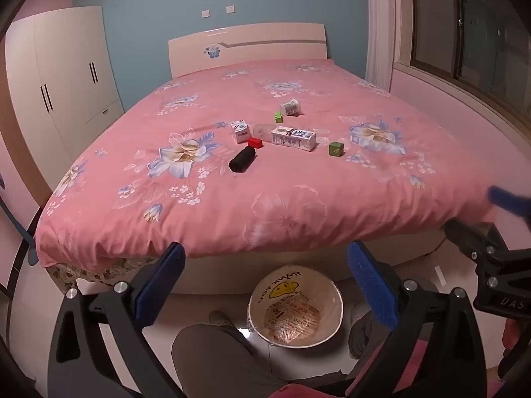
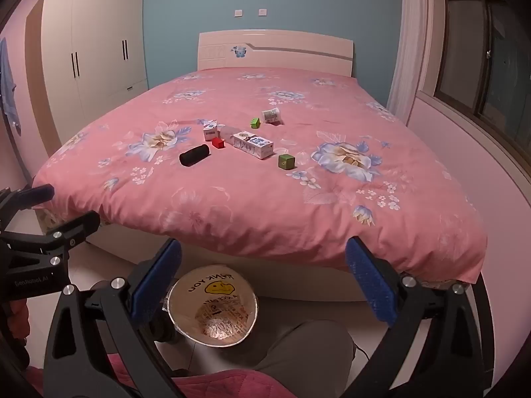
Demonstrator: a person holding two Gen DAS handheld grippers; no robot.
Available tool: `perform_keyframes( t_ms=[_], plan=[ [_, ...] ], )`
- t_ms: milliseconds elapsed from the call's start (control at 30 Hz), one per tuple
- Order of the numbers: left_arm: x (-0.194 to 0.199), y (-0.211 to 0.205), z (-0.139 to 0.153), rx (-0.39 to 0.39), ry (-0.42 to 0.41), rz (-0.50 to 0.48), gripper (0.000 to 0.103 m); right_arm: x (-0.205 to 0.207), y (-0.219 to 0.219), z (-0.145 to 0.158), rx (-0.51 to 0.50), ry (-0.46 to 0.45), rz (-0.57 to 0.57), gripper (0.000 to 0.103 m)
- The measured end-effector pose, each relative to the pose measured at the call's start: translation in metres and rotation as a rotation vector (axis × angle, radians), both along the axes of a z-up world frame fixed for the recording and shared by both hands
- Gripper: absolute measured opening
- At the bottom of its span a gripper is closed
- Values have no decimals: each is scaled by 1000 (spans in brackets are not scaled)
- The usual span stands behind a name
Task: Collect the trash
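Note:
Trash lies mid-bed on the pink floral cover (image 1: 265,199): a long milk carton (image 1: 293,138) (image 2: 253,145), a small carton (image 1: 239,131) (image 2: 210,130), a tipped cup (image 1: 291,107) (image 2: 271,115), a clear bottle (image 1: 262,131), a black roll (image 1: 242,159) (image 2: 194,155), a red cube (image 1: 255,142) (image 2: 218,143) and two green cubes (image 1: 336,149) (image 1: 278,117). A bin lined with a printed bag (image 1: 295,308) (image 2: 214,305) stands on the floor below. My left gripper (image 1: 265,285) and right gripper (image 2: 262,282) are open and empty, held at the bed's foot above the bin.
A white wardrobe (image 1: 66,83) stands at the left, the headboard (image 1: 247,46) at the back, a window (image 1: 471,33) at the right. The person's knee (image 1: 212,358) is beside the bin. The right gripper shows in the left view (image 1: 491,248).

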State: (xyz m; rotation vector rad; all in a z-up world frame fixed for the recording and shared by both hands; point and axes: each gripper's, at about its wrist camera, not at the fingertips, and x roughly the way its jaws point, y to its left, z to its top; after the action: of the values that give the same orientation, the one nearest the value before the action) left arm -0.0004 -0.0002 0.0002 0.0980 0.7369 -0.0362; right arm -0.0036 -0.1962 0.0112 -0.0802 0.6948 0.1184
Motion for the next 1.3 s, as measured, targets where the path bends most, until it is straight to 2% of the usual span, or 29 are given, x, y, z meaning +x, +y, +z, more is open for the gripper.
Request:
perform_keyframes(
  t_ms=[600,1267,1300],
  plan=[
    [3,5,-2,-13,2,1,100,-1,0,0,6,-3,-5,96],
    [9,-3,17,-20,-2,-3,100,1,-1,0,4,7,-5,96],
    [4,2,9,-19,-5,-2,100,1,-1,0,3,5,-6,96]
  ],
)
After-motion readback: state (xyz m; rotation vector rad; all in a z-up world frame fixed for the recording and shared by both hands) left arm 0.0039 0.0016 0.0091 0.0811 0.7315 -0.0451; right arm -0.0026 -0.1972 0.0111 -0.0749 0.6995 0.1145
